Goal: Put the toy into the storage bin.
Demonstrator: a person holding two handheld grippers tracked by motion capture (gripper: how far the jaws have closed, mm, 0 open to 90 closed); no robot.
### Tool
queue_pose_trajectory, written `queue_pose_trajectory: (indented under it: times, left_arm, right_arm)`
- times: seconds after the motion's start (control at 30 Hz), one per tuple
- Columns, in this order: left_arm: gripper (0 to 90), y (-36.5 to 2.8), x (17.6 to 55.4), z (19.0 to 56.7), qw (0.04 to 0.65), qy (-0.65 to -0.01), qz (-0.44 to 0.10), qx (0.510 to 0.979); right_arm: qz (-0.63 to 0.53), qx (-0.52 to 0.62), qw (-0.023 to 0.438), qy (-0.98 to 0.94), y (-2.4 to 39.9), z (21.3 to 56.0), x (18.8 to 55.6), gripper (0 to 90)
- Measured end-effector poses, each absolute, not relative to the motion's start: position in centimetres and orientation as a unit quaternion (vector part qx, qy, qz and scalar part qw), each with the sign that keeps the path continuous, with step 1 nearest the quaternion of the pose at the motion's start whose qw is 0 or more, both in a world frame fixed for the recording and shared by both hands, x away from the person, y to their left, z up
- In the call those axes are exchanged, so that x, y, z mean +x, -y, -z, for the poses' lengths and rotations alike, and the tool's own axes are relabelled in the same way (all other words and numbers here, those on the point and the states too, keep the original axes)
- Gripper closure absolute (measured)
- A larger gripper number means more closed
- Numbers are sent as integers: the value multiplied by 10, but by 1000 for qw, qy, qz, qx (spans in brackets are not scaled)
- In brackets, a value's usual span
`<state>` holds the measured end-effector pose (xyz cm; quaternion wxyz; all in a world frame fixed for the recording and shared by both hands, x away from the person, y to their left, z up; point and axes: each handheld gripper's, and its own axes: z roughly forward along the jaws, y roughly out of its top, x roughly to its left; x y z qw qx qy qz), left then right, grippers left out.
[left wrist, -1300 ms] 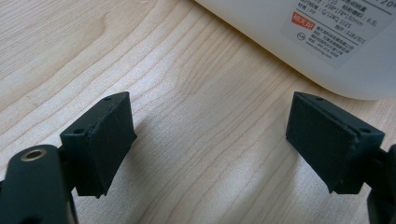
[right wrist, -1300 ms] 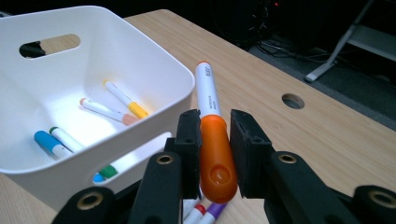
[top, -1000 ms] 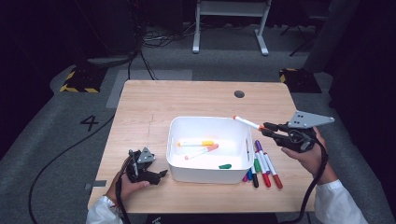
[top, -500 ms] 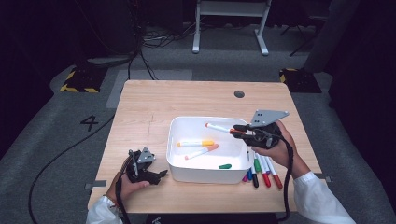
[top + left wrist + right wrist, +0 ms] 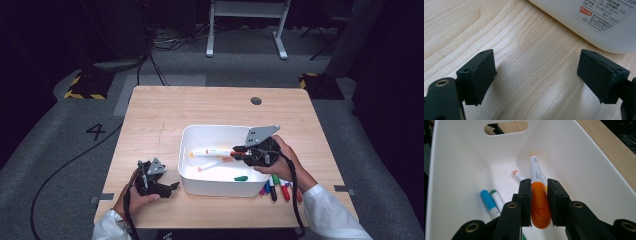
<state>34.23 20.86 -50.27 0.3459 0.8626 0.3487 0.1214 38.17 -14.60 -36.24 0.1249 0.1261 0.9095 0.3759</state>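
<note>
**Q:** Dark studio floor surrounds a pale wooden tabletop (image 5: 165, 115); what does the work on it consist of?

**A:** A white bin (image 5: 200, 132) stands at the tabletop's middle. The right gripper (image 5: 239, 154) hangs over the bin's right part, its fingers (image 5: 525, 195) clamped on the orange cap end of an orange-capped marker (image 5: 536, 185). Several markers (image 5: 489, 203) already lie on the bin floor, and a row of loose markers (image 5: 275, 187) waits on the tabletop just beside the bin's near right corner.

**Q:** How does the held marker lie relative to the fingers?

**A:** Its long axis runs straight out from between them, the white barrel pointing toward the bin's left wall with the handle slot (image 5: 506, 127). In the high view it sits roughly level, above the markers on the floor.

**Q:** And the other gripper?

**A:** The left gripper (image 5: 170, 187) rests near the bin's left outer wall, fingers (image 5: 480, 75) spread wide around bare wood, holding nothing.

**Q:** What does the coming move turn on?

**A:** Probably a release. The barrel is already inside the walls, so it should drop onto the bin floor.
</note>
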Motion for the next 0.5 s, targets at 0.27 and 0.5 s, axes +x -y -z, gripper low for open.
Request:
queue_pose_trajectory:
  times: [0.27, 0.5]
  left_arm:
    - [155, -209, 342, 503, 346, -349, -122, 862]
    - [155, -209, 342, 503, 346, -349, -122, 863]
  right_arm:
    - [-350, 91, 104, -927, 147, 367, 366, 742]
    - [-342, 83, 86, -932, 150, 368, 360, 741]
